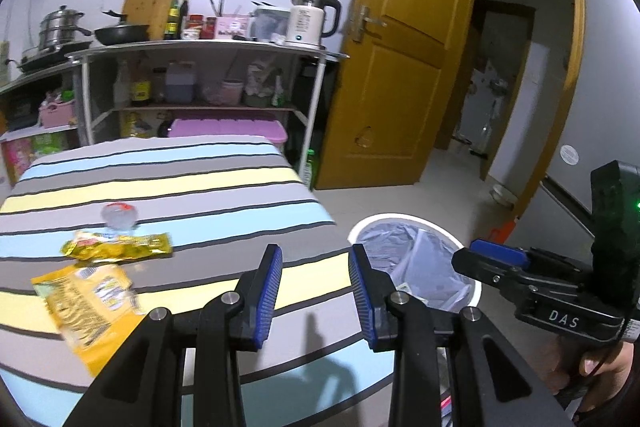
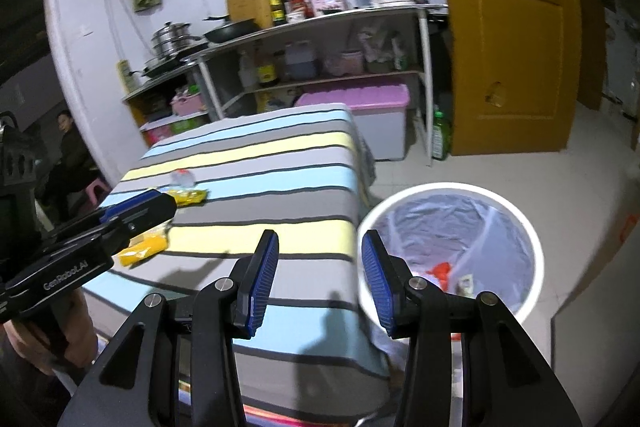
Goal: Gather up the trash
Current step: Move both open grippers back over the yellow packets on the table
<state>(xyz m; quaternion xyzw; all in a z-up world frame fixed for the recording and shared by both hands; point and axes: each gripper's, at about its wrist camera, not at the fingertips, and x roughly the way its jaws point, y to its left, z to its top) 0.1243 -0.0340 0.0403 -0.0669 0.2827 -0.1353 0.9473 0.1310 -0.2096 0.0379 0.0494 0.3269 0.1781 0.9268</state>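
Observation:
A striped cloth table (image 1: 224, 187) holds a crumpled clear bottle with a red cap (image 1: 119, 215), a yellow wrapper (image 1: 120, 246) and a yellow snack bag (image 1: 86, 303). A white bin with a clear liner (image 1: 416, 251) stands on the floor to the table's right, with some trash inside (image 2: 442, 273). My left gripper (image 1: 315, 291) is open and empty above the table's right edge. My right gripper (image 2: 318, 279) is open and empty between the table (image 2: 260, 163) and the bin (image 2: 452, 227). The wrapper (image 2: 188, 195) and bottle (image 2: 183, 179) lie far left there.
A metal shelf (image 1: 208, 47) with pans, bottles and a kettle (image 1: 310, 21) stands behind the table. A purple-lidded storage box (image 1: 228, 129) sits under it. An open wooden door (image 1: 400, 59) is at the right. A seated person (image 2: 68, 155) is at the far left.

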